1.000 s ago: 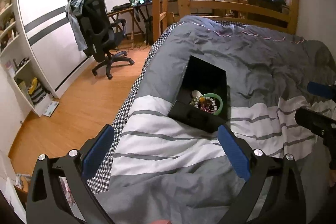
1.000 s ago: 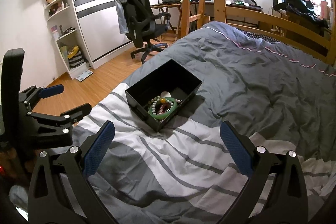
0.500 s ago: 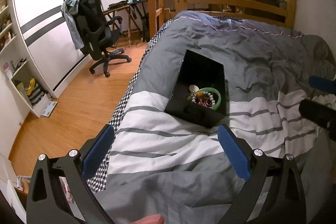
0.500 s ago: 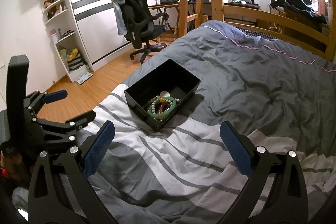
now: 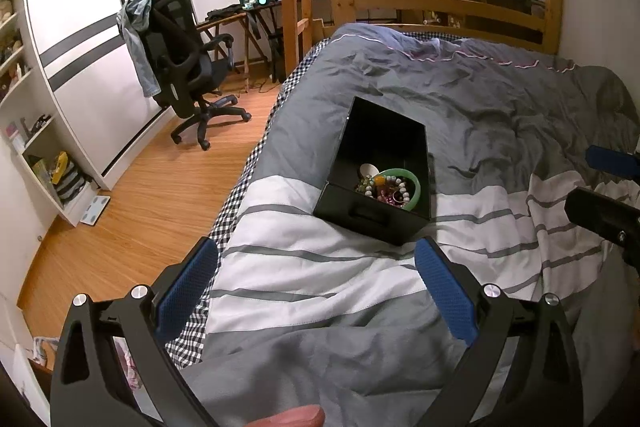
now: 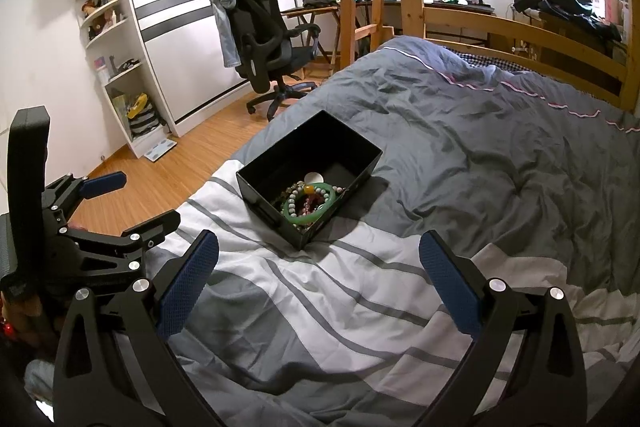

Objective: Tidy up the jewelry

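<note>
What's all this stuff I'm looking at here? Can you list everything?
box: 1, black, open, on the duvet
bangle: 1, green, in the box's near end
bead bracelets: several, mixed colours, tangled inside the bangle
duvet: 1, grey with white stripes, covering the bed
office chair: 1, black, on the wood floor
bed frame: 1, wooden, behind the duvet
left gripper: black, blue pads, open
right gripper: black, blue pads, open
</note>
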The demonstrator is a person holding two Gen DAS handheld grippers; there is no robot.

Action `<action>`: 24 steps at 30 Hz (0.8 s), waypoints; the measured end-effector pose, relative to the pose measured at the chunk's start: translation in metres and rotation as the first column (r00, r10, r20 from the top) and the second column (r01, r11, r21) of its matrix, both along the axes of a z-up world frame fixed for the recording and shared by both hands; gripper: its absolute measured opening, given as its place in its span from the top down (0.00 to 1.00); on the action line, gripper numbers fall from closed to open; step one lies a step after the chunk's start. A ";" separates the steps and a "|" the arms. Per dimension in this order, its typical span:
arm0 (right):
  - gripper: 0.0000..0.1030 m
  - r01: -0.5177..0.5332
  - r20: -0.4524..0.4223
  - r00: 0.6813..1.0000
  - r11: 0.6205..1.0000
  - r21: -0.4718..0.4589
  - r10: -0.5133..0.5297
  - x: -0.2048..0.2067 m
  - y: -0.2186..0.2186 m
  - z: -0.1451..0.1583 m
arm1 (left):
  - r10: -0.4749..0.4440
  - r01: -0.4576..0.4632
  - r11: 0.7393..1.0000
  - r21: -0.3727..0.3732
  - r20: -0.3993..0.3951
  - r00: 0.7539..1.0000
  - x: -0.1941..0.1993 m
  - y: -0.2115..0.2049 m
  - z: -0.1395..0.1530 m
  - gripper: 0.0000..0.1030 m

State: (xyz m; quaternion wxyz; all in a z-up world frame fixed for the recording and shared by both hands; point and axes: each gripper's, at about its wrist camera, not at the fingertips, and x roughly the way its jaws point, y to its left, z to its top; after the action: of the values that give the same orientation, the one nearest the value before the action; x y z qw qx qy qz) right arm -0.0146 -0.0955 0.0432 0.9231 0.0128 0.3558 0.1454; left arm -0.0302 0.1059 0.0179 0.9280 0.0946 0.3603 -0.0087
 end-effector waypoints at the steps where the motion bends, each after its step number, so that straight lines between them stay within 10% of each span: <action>1: 0.04 -0.001 0.000 1.000 1.000 0.000 0.001 0.000 0.000 0.000 | -0.001 0.001 1.000 0.000 -0.001 1.000 0.000 0.000 0.000 0.06; 24: 0.04 -0.002 -0.003 1.000 1.000 0.001 0.002 0.000 0.000 0.000 | -0.044 0.045 0.998 0.042 -0.014 0.999 -0.002 -0.011 -0.005 0.06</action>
State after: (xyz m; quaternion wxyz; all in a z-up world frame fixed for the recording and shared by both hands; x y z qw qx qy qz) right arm -0.0150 -0.0953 0.0428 0.9224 0.0130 0.3570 0.1466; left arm -0.0320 0.0950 0.0133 0.9229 0.1221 0.3644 -0.0225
